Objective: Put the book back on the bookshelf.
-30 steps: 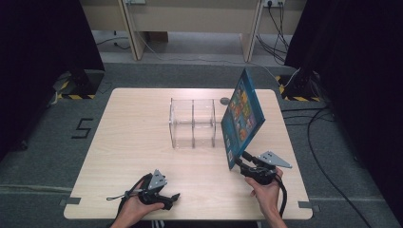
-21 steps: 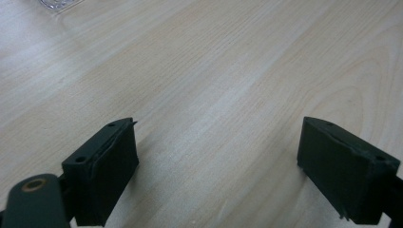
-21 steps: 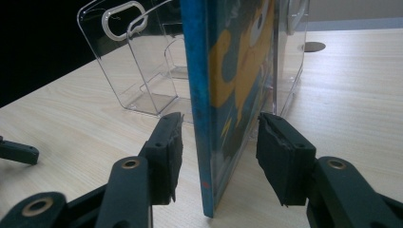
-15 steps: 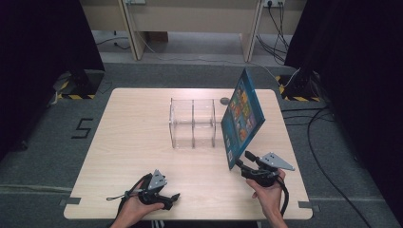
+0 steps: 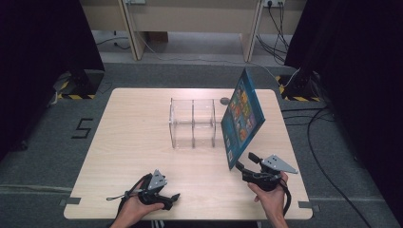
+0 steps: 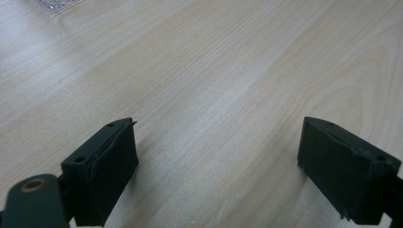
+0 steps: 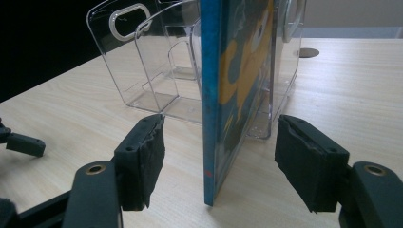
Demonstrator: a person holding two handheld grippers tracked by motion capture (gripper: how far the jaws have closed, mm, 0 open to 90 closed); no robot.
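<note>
A blue picture book (image 5: 244,121) stands on edge on the table and leans against the right side of a clear plastic organizer (image 5: 192,123). My right gripper (image 5: 245,160) is open at the book's near lower corner. In the right gripper view the book (image 7: 237,71) stands between the two jaws of my right gripper (image 7: 218,161), with a gap on each side. My left gripper (image 5: 171,199) rests low near the table's front edge, open. The left gripper view has bare wood between the jaws of my left gripper (image 6: 216,166).
The light wooden table (image 5: 133,142) has a small grey round cap (image 5: 224,100) behind the organizer. The other gripper's tip (image 7: 21,142) pokes in at the left of the right gripper view. Cables (image 5: 323,118) lie on the floor to the right.
My right gripper's jaws have spread apart at the book's corner and the hand has shifted slightly right. The book stays leaning. The left gripper has not moved.
</note>
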